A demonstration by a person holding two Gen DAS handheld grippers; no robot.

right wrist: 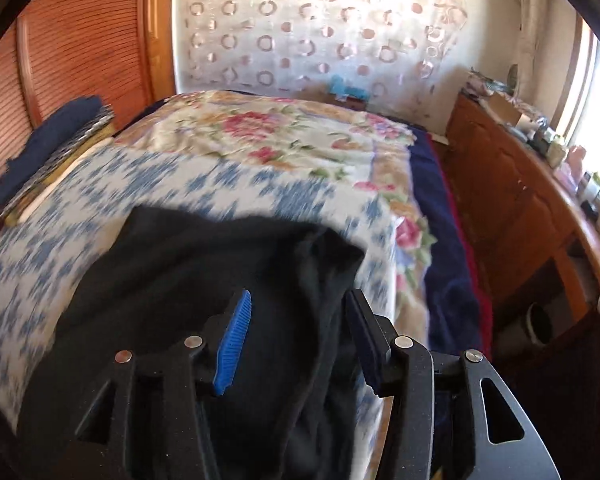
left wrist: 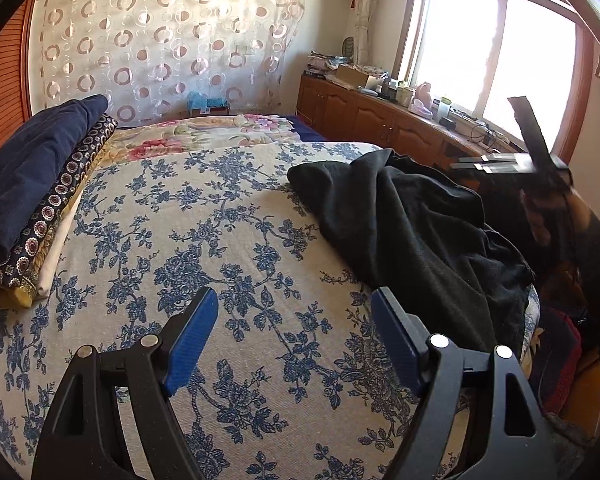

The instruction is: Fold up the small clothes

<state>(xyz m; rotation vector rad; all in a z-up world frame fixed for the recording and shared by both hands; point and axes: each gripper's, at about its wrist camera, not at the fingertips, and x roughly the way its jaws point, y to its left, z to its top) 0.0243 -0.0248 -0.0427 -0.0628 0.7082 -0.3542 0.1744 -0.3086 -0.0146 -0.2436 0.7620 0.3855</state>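
Both grippers' jaws agape, empty, over blue-floral bedspread [left wrist: 228, 216] with rumpled black garment [left wrist: 412, 232].

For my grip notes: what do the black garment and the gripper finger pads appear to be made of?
Black garment: looks like soft matte knit, probably cotton jersey; it drapes in loose folds without shine. Left gripper pads: blue, likely rubber or textured plastic, judging by the fine ribbing.

A blue-flowered cream bedspread [left wrist: 228, 216] covers the bed, a pink-floral quilt [left wrist: 204, 134] at its far end. Beyond hangs a circle-patterned sheer curtain [left wrist: 160, 40]; right, a cluttered wooden cabinet [left wrist: 380, 116] (under the window [left wrist: 500, 52]).
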